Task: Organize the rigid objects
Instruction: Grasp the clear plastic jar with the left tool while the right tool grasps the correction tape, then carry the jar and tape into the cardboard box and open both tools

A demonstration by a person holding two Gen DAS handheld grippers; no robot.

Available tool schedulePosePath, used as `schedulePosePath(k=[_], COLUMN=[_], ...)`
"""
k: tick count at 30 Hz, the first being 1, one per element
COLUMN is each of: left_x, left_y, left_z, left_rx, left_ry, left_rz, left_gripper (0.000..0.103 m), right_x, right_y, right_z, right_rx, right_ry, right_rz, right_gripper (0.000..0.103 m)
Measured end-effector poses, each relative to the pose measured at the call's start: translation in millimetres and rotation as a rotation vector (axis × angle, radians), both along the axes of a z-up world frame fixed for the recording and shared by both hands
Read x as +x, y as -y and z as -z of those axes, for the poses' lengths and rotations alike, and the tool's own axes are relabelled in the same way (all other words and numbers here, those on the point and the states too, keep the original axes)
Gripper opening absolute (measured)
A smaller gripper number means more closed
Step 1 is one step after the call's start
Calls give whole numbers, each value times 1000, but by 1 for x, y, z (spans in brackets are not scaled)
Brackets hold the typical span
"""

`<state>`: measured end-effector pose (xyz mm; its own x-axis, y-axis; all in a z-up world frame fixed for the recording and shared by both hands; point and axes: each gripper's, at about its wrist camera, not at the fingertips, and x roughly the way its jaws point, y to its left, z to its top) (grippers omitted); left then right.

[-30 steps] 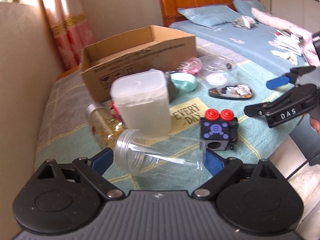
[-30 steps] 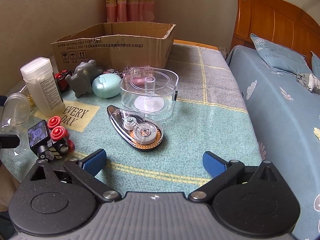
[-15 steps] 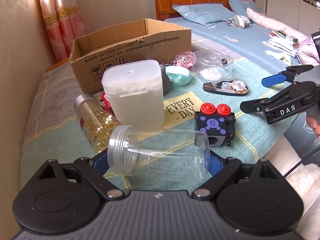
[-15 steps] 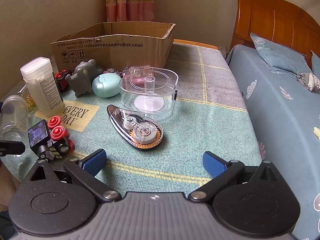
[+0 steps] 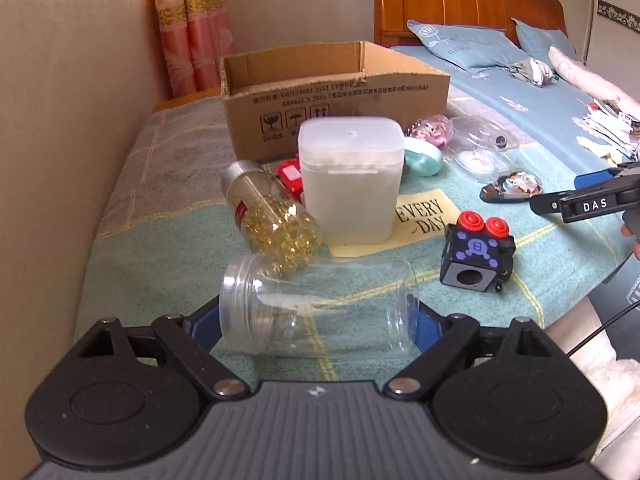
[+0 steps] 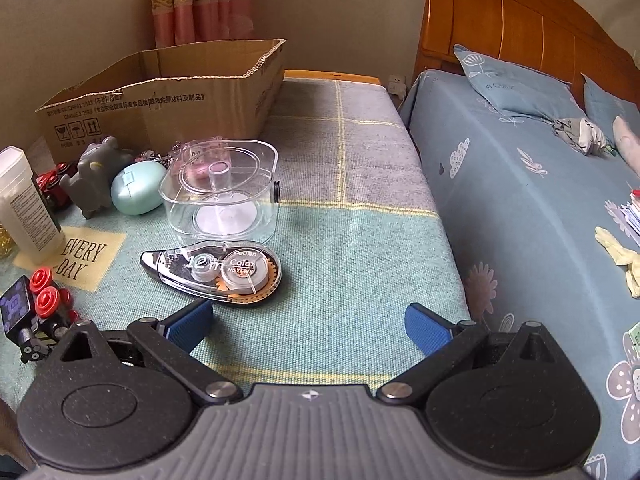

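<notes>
Since a second ago: left claw [image 5: 316,316] has been closing on the clear jar [image 5: 320,312], which now sits squarely between its blue pads.
Left claw: still wide; the pads are at the jar's mouth and base, and whether they press yet I cannot tell.
Clear jar: lying on its side on the surface [image 5: 160,240], just in front of the capsule bottle [image 5: 272,216].
Advice: close until both ends are seated, lift level, and clear the bottle and the white container [image 5: 350,184] behind.
Right claw [image 6: 310,326]: open and empty, near the correction tape [image 6: 212,272].
Cardboard box [image 5: 332,92]: open-topped at the far end, the likely destination.
</notes>
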<state>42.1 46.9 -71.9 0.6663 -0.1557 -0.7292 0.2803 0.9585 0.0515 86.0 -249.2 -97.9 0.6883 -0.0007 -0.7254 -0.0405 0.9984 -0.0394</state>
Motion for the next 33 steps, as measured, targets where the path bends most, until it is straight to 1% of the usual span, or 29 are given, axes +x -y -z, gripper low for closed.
schedulePosePath(k=[3,5,9,15,21,24,26,33], left_x=[1,1,2,2,4,4,4,3], left_y=[4,4,3,2,2,2,2,2], left_z=[6,7,5,4,3,3,3,-3], left_rx=[12,4,-13,-20,-20,-18,-19,-30], left_ry=[-12,-9,-1,0,5,5,6,2], left_rz=[11,10,7,2,4,5,4,2], left_gripper=[90,90,90,90,90,90,90,90], right_x=[-3,-4,5,20,28,30,29,29], right_y=[-6,-13,-28,-46,-53,-54,-53,-51], right_z=[0,0,0,1,0,0,-2,-3], right_rx=[22,20,23,27,29,22,19,1], right_ry=[-10,-9,-11,-8,-5,0,3,-5], right_rz=[-46,-73,-120,-158,-134,-113,-101,-100], right_gripper=[103,103,103,103,103,98,92,92])
